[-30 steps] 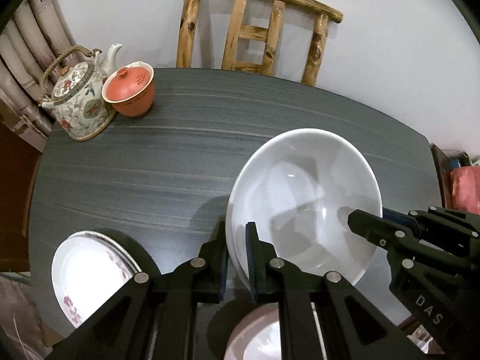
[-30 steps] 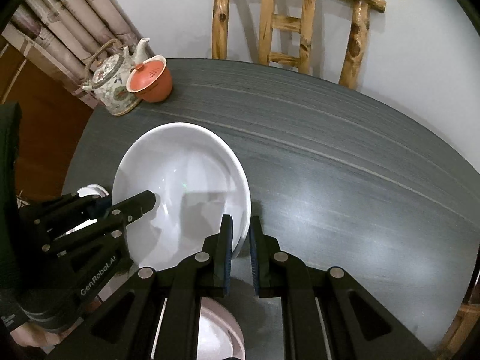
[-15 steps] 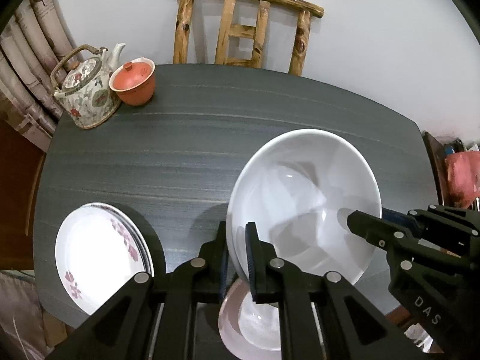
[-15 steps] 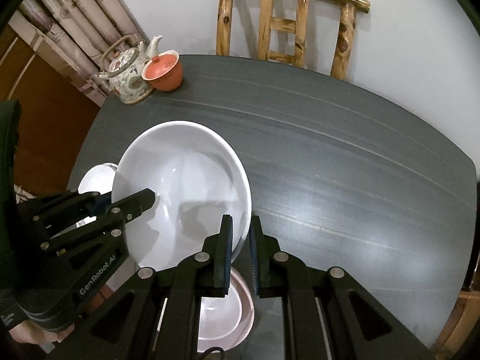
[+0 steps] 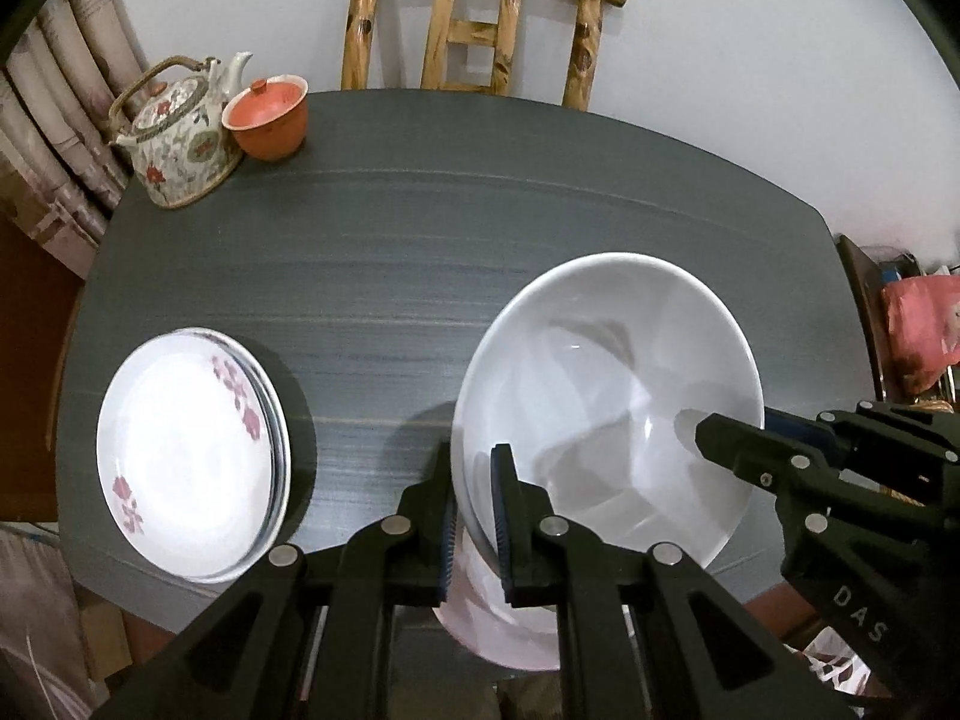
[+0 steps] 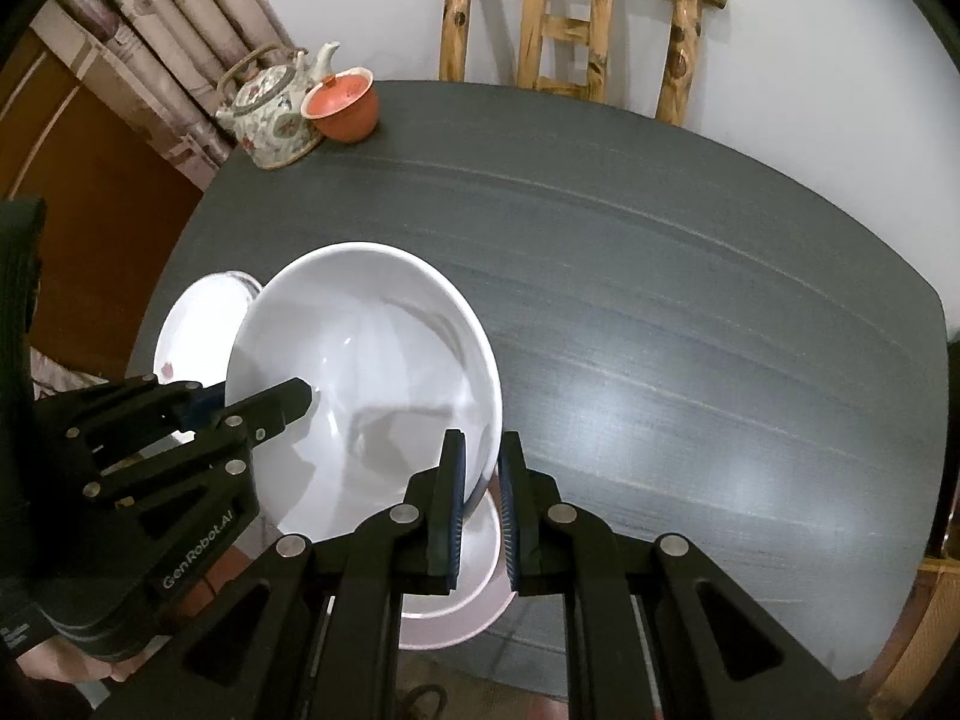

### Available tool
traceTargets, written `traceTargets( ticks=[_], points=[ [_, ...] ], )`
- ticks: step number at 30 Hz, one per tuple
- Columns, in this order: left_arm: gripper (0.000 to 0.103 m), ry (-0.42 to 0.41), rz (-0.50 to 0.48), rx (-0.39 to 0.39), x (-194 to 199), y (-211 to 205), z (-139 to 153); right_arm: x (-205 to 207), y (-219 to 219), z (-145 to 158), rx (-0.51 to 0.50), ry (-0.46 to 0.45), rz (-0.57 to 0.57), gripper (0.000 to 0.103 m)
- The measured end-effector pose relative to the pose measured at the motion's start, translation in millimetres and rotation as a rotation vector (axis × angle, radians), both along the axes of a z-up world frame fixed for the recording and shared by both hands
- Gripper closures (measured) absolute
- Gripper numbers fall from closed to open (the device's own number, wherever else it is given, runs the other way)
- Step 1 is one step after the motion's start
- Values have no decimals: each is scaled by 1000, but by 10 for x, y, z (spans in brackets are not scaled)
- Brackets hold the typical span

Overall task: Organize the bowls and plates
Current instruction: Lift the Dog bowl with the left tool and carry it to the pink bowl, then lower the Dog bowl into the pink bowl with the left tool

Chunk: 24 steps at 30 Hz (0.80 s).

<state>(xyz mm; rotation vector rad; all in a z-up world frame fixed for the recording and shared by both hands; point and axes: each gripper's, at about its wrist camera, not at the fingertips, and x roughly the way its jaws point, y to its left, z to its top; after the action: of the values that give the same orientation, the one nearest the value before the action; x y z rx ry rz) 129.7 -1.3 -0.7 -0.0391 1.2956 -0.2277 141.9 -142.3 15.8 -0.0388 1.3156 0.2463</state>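
Claws, left claw and right claw, are pinching opposite rims of the white bowl; keeping it level, I judge, is easing it onto the pink bowl at lower centre.

A flowered teapot stands at the dark table's far corner, an orange lidded cup touching it. A wooden chair stands behind the table

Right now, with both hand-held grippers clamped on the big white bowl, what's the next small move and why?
Probably lower the white bowl onto the pinkish bowl directly beneath; the left hand-held gripper and right hand-held gripper each pinch its rim.
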Motion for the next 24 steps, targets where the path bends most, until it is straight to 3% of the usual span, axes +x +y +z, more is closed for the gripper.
traceTargets(
  ticks=[24],
  points=[
    [93, 58, -21, 4, -426, -70, -353, -495, 25, -304, -6, 51, -15, 92]
  ],
)
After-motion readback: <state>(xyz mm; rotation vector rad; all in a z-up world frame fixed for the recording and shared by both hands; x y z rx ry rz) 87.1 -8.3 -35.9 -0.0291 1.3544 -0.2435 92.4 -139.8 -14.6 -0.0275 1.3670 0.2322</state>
